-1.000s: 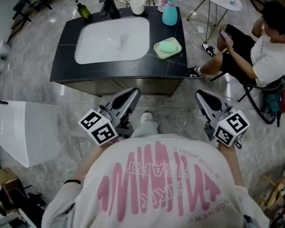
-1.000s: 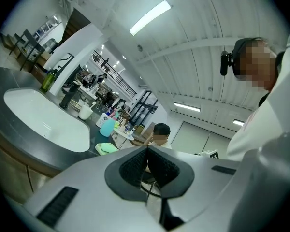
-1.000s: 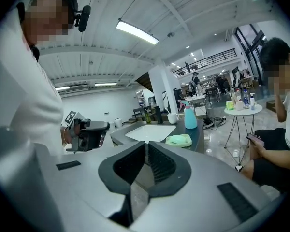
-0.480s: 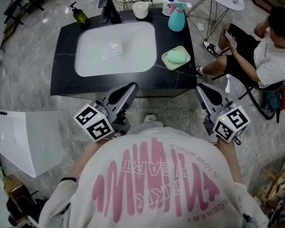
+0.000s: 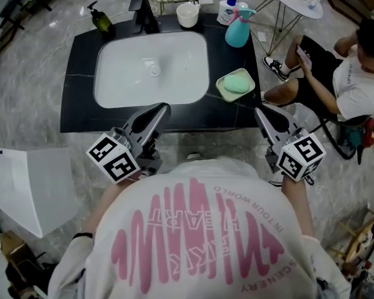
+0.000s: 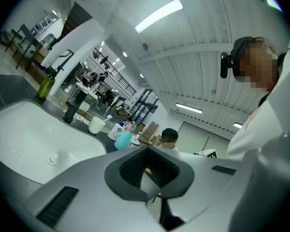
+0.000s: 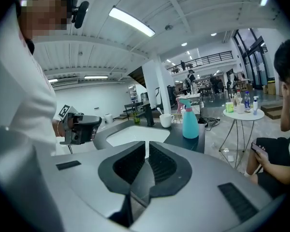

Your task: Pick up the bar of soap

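Note:
A pale green bar of soap (image 5: 237, 83) lies in a light green dish (image 5: 222, 88) at the right front corner of the black counter (image 5: 75, 86). My right gripper (image 5: 258, 111) is shut with nothing in it, its tip at the counter's front edge, just right of and below the dish. Over the front edge below the white basin (image 5: 153, 67), my left gripper (image 5: 164, 108) is also shut and empty. In both gripper views the jaws meet at the tips (image 6: 146, 149) (image 7: 146, 146). Neither gripper view shows the soap.
At the back of the counter stand a teal spray bottle (image 5: 238, 30), a white cup (image 5: 188, 14), a black faucet (image 5: 143, 8) and a dark green bottle (image 5: 101, 18). A person (image 5: 343, 73) sits to the right. A white panel (image 5: 19, 185) lies on the floor left.
The counter has come closer. Both gripper tips, a step short of it a second ago, now reach its front edge. Both grippers stay shut.

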